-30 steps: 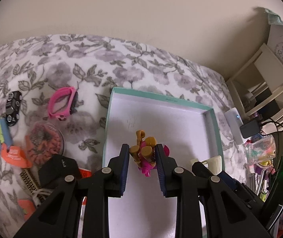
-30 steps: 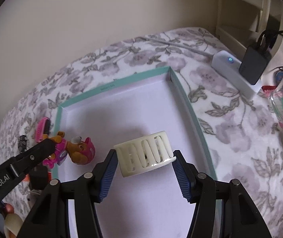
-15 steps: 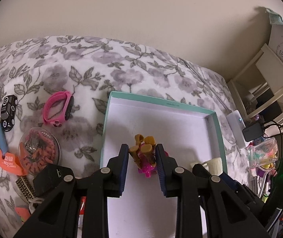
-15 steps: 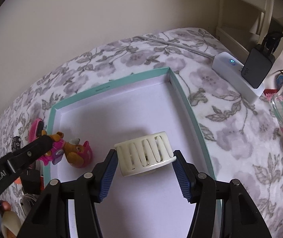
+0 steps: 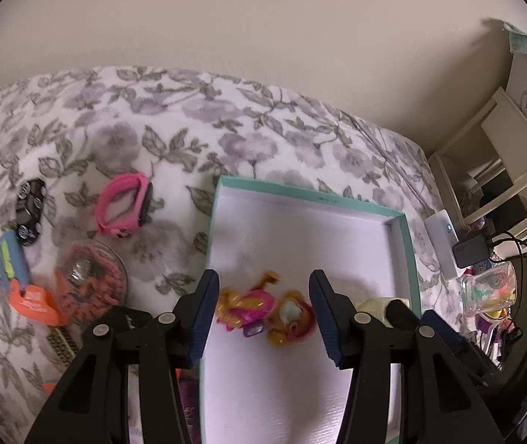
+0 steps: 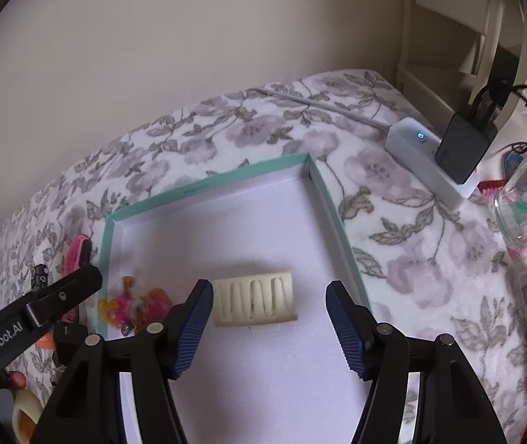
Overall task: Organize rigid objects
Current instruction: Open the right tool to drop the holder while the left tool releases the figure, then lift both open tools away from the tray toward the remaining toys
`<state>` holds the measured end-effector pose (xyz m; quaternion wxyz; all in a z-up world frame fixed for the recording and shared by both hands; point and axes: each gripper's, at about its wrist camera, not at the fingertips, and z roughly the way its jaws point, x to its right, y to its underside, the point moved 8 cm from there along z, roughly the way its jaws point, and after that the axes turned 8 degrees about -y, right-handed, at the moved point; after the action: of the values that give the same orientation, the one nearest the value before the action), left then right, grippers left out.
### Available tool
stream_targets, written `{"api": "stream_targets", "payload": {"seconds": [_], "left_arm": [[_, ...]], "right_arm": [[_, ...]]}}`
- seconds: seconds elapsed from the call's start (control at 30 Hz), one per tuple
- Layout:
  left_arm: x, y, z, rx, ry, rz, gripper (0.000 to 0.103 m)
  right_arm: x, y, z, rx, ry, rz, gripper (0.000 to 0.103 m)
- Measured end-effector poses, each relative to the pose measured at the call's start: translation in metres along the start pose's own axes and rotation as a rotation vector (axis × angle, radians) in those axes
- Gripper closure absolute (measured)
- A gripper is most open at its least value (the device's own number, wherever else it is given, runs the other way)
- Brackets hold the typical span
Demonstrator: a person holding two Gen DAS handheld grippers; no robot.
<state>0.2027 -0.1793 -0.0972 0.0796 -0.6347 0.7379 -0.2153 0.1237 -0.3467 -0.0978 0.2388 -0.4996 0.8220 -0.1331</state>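
A: What do the fingers of the left gripper [image 5: 263, 318] do?

B: They are released and opening. The toy dog [image 5: 267, 314], pink and orange, lies on its side on the floor of the box [image 5: 311, 194], between the two fingers. I see a gap on each side, so neither pad presses on it. It looks blurred.

A: And the right gripper [image 6: 269, 327]?

B: Its fingers are also released and opening. The cream clip [image 6: 254, 303] lies flat on the box floor between them. It is closer to the left finger, maybe touching its tip, I cannot tell. The right finger is clearly apart from it.

A: Where are the two things in the box?

B: In the right view the dog [image 6: 134, 307] is near the left wall of the box [image 6: 208, 187], and the clip is more to the middle. One finger of the left gripper [image 6: 60, 296] reaches in from the left, above the dog.

A: What is outside the box?

B: The box stands on a bed [image 5: 134, 118] with a flower cover. To the left of it, from near to far: an orange tag [image 5: 34, 301], a round dish [image 5: 93, 281] with something dark inside, a pink band [image 5: 122, 203] and a black toy car [image 5: 30, 205]. To the right, a white power strip [image 6: 426, 162] with a black charger [image 6: 461, 150], and a glass jar [image 6: 526, 203].
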Motion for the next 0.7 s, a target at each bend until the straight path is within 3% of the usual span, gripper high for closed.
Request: {"api": "stream_targets", "payload": {"seconds": [0.1, 0.2, 0.3, 0.33, 0.4, 0.43, 0.57, 0.7], "left_arm": [[-0.004, -0.007, -0.011, 0.029, -0.039, 0.014, 0.05], [-0.01, -0.012, -0.02, 0.053, -0.073, 0.021, 0.042], [-0.017, -0.018, -0.028, 0.079, -0.106, 0.022, 0.04], [-0.019, -0.02, -0.03, 0.086, -0.117, 0.022, 0.034], [-0.023, -0.022, -0.033, 0.1, -0.134, 0.019, 0.021], [-0.027, -0.024, -0.035, 0.11, -0.146, 0.014, 0.02], [-0.036, -0.026, -0.034, 0.115, -0.18, 0.007, 0.019], [-0.044, -0.025, -0.029, 0.112, -0.215, 0.008, 0.019]], "right_arm": [[-0.002, -0.006, -0.011, 0.019, 0.003, -0.007, 0.036], [-0.007, -0.011, -0.02, 0.029, 0.003, -0.025, 0.033], [-0.01, -0.014, -0.026, 0.037, 0.01, -0.038, 0.031], [-0.01, -0.015, -0.027, 0.038, 0.011, -0.041, 0.03], [-0.011, -0.015, -0.029, 0.04, 0.016, -0.049, 0.019], [-0.012, -0.016, -0.03, 0.043, 0.018, -0.054, 0.016], [-0.013, -0.016, -0.031, 0.05, 0.019, -0.064, 0.013], [-0.011, -0.015, -0.029, 0.049, 0.029, -0.07, 0.0]]}}
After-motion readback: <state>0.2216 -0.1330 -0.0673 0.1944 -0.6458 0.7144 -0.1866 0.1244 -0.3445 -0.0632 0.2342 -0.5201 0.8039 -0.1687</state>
